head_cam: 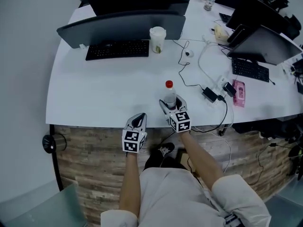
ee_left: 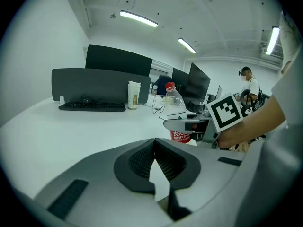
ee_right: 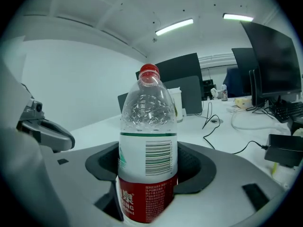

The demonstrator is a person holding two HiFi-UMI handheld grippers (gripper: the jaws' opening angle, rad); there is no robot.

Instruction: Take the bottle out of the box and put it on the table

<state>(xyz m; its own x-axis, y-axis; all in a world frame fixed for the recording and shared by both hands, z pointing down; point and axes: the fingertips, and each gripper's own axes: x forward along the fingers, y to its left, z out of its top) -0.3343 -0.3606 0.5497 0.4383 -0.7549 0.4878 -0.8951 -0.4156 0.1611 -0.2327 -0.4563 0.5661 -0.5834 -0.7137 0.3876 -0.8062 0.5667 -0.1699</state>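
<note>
A clear plastic bottle (head_cam: 169, 96) with a red cap and a red-and-white label stands upright near the front edge of the white table (head_cam: 104, 93). My right gripper (head_cam: 172, 106) is shut on the bottle (ee_right: 147, 126), its dark pads (ee_right: 196, 167) pressing the label from both sides. I cannot tell whether the bottle's base touches the table. My left gripper (head_cam: 138, 121) hovers at the table's front edge, left of the bottle, shut with nothing in it. From the left gripper (ee_left: 155, 161) view, the bottle (ee_left: 175, 109) stands ahead to the right.
A black keyboard (head_cam: 117, 49), a monitor (head_cam: 120, 26) and a paper cup (head_cam: 157, 39) stand at the back. Cables (head_cam: 188, 72), a power adapter (head_cam: 209, 94), a pink pack (head_cam: 238, 92) and a second keyboard (head_cam: 250, 70) lie to the right. A person (ee_left: 248, 86) stands far off.
</note>
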